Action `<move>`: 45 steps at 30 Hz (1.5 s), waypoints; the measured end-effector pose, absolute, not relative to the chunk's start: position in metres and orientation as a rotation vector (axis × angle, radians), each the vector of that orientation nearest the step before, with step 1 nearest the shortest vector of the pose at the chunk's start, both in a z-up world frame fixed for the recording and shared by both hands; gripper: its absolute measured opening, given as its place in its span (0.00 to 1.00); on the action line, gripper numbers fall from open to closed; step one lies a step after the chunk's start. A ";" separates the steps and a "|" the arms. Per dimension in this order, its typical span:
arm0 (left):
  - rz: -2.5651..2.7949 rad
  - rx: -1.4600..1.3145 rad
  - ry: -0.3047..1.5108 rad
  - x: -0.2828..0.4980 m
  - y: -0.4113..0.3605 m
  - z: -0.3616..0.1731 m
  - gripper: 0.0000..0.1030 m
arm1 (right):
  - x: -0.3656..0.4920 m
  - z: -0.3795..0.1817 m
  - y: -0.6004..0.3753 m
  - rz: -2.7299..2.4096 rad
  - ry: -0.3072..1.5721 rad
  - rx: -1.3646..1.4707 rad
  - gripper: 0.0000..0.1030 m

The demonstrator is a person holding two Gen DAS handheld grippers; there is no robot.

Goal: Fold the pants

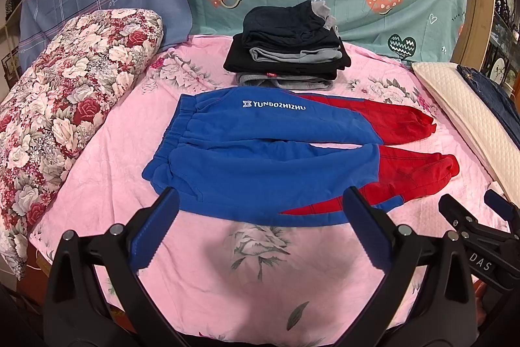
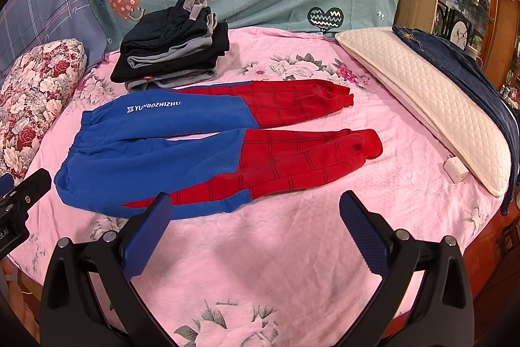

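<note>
Blue and red pants (image 1: 260,158) lie flat on the pink floral bed cover (image 1: 227,265), waistband to the left, red legs to the right, with white lettering on the far leg. They also show in the right wrist view (image 2: 195,148). My left gripper (image 1: 260,204) is open and empty, its fingertips at the near hem of the blue part. My right gripper (image 2: 255,204) is open and empty, just short of the near leg. It shows at the right edge of the left wrist view (image 1: 471,204).
A stack of folded dark and grey clothes (image 1: 289,51) sits behind the pants. A floral quilt roll (image 1: 65,106) lies at the left. A white quilted pillow (image 2: 432,106) with dark jeans (image 2: 461,70) lies at the right, with a small white box (image 2: 455,171) beside it.
</note>
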State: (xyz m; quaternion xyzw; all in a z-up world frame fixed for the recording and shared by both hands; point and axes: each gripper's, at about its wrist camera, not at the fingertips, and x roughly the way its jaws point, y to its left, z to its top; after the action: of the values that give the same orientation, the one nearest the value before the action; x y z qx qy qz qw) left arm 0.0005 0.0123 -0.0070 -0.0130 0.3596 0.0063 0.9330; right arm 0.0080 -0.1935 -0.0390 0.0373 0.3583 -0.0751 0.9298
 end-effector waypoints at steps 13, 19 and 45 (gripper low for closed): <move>0.008 -0.021 0.752 0.003 0.010 -0.009 0.98 | 0.009 -0.040 -0.192 -0.149 0.740 0.072 0.99; 0.010 -0.018 0.755 0.004 0.009 -0.010 0.98 | 0.011 -0.041 -0.192 -0.144 0.749 0.067 0.99; -0.171 -0.066 0.991 0.030 0.005 -0.066 0.98 | 0.015 -0.051 -0.205 -0.166 0.779 0.081 0.99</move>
State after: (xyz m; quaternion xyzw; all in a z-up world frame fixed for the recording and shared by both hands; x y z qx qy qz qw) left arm 0.0301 0.0052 -0.0655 -0.0314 0.4747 -0.0820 0.8758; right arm 0.0145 -0.2045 -0.0514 0.0395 0.3794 -0.0807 0.9209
